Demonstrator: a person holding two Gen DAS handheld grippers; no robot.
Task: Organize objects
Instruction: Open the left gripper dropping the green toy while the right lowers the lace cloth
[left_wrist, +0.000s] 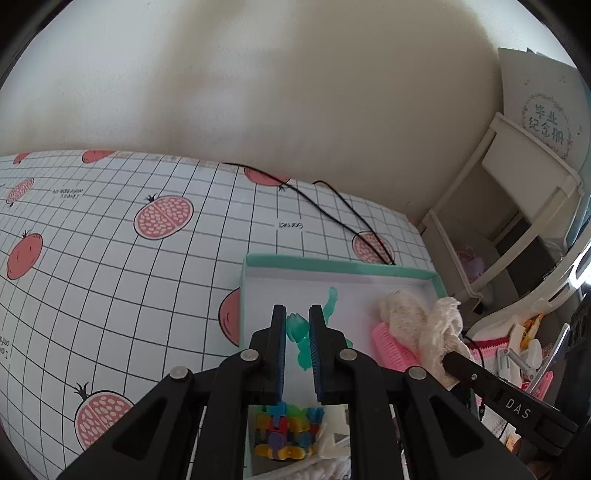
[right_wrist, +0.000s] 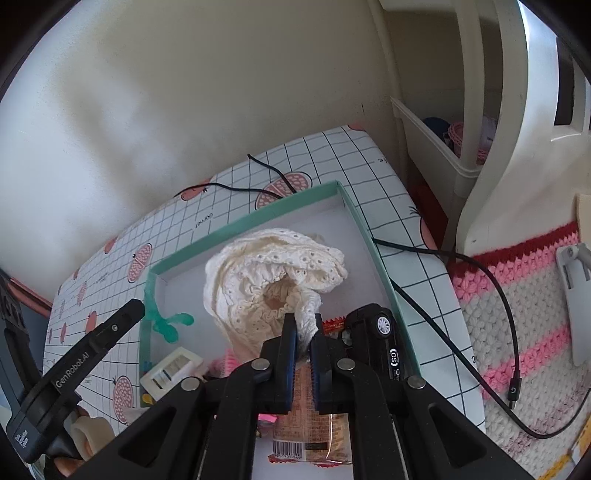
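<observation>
A shallow teal-rimmed box with a white floor sits on the gridded pomegranate tablecloth. My left gripper is shut on a translucent green toy figure, held over the box's left part; its limb sticks out beyond the fingers. My right gripper is shut on the edge of a cream lace cloth, which hangs bunched over the box. The green figure and the left gripper's finger show at the box's left rim in the right wrist view.
In the box: a pink hair roller, a black toy car, a snack packet, a white plastic piece, a colourful block toy. Black cables cross the cloth. A white shelf and a crocheted mat are right.
</observation>
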